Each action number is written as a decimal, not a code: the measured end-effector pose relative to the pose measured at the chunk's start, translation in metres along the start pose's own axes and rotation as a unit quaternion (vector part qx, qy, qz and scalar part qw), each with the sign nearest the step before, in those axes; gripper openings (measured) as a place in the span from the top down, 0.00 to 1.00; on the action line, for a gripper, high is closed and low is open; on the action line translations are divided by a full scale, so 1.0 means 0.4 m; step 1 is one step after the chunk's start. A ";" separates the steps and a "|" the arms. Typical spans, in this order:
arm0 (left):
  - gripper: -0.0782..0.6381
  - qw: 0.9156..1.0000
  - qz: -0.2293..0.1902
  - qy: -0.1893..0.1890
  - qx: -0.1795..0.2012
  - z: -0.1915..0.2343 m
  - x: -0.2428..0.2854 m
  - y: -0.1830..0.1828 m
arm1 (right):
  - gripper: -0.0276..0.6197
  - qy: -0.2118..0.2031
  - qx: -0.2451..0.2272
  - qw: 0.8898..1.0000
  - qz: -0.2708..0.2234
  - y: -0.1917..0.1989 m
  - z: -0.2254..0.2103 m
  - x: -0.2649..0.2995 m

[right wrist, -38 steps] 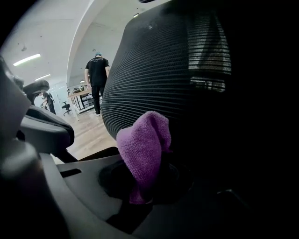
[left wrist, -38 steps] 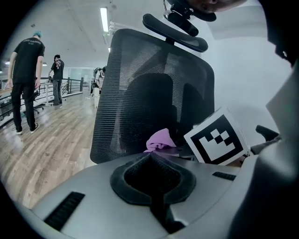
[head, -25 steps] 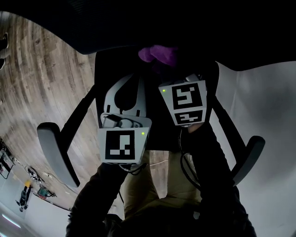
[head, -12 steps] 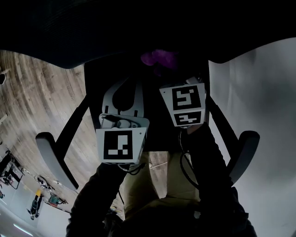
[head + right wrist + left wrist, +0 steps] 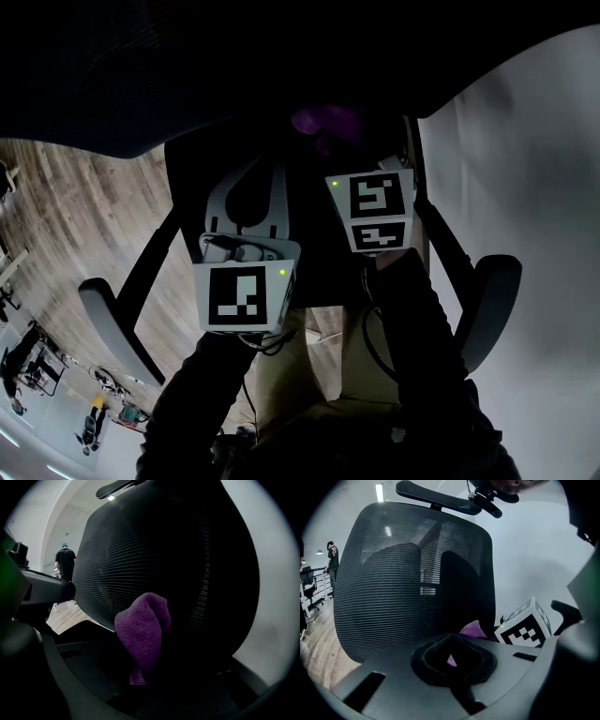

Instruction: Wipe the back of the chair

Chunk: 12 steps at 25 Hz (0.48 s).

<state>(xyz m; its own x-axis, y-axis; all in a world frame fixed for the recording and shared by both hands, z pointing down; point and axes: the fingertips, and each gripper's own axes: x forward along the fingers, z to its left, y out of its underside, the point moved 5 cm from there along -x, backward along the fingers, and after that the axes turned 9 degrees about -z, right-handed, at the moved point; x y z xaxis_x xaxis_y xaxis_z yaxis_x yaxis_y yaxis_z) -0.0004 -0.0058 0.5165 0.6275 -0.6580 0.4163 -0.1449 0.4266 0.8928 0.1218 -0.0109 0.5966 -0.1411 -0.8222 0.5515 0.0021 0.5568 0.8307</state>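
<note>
right claw: the right claw (image 5: 140,677) is clamped on the purple cloth (image 5: 143,630), which sticks up at 12 o'clock from it.
left claw: the left claw (image 5: 246,246) sits at about 8 o'clock from the right one, nose up to the grey back frame (image 5: 393,686). That frame fills its own view, so honestly I can't tell if it's wide or narrow.
cloth: soft fluffy microfibre, weighs nothing and flops. Its bunched top looks pressed on the mesh low down, right of the frame.
chair back: the black mesh back (image 5: 154,550) is springy, so I reckon it gives under a push. It's not fragile, but the weave will probably drag on the cloth.
where to hold: my guess is to keep the pinch low on the cloth so a fat pad leads, and steady the chair by the stiff frame, not the mesh.
further out: headrest (image 5: 436,498) at 12 o'clock, armrests (image 5: 108,319) at 8 and 4, wood floor (image 5: 84,216) beyond.
</note>
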 end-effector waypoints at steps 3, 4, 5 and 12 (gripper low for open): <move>0.88 1.000 0.000 0.005 -0.001 -0.010 0.007 -0.007 | 0.85 0.014 0.006 1.000 0.002 0.007 -0.019 -0.008; 0.88 1.000 0.001 0.007 0.001 -0.015 0.010 -0.012 | 0.85 0.019 0.007 1.000 0.003 0.008 -0.029 -0.013; 0.88 1.000 0.001 0.010 0.005 -0.019 0.013 -0.015 | 0.85 0.024 0.008 1.000 0.003 0.009 -0.038 -0.017; 0.88 0.999 0.001 0.029 0.024 -0.035 0.027 -0.030 | 0.85 0.061 0.026 0.998 0.010 0.032 -0.093 -0.046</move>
<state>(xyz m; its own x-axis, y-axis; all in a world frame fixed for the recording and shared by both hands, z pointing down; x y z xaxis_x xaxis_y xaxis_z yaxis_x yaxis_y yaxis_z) 0.0188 -0.0093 0.5080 0.6708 -0.6186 0.4091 -0.1817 0.3977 0.8993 0.1614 0.0068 0.5998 -0.0196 -0.8174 0.5757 -0.0475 0.5759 0.8161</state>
